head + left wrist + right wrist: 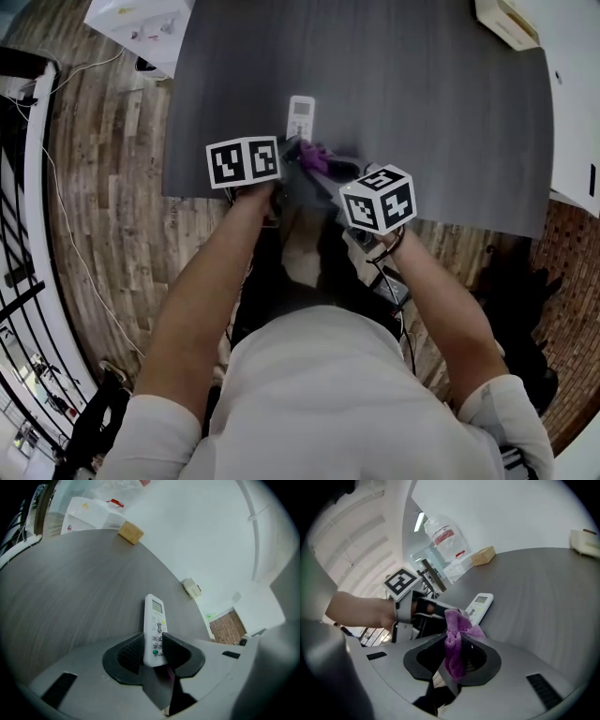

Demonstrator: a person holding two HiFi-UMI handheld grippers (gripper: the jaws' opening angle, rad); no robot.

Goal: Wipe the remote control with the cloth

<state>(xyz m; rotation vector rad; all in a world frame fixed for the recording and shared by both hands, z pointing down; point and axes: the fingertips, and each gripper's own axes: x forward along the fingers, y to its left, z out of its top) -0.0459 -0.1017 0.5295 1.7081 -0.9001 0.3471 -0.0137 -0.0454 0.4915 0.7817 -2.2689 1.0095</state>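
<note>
While the left gripper (154,643) is clenched on the near end of the white remote control (153,613), which lies on the grey desk (70,588), the right gripper (458,641) grasps a purple cloth (453,656) just beside that remote control.

My right gripper (457,639) has its jaws clamped on the purple cloth (456,658), which is bunched and pokes up at centre frame. Just behind it the white remote (482,604) lies on the grey table (543,597), its near end hidden by the cloth. The left gripper (439,609) comes in from centre left, with a hand (361,613) behind it. A bottle (443,538) and a wooden block (483,555) are up top.
</note>
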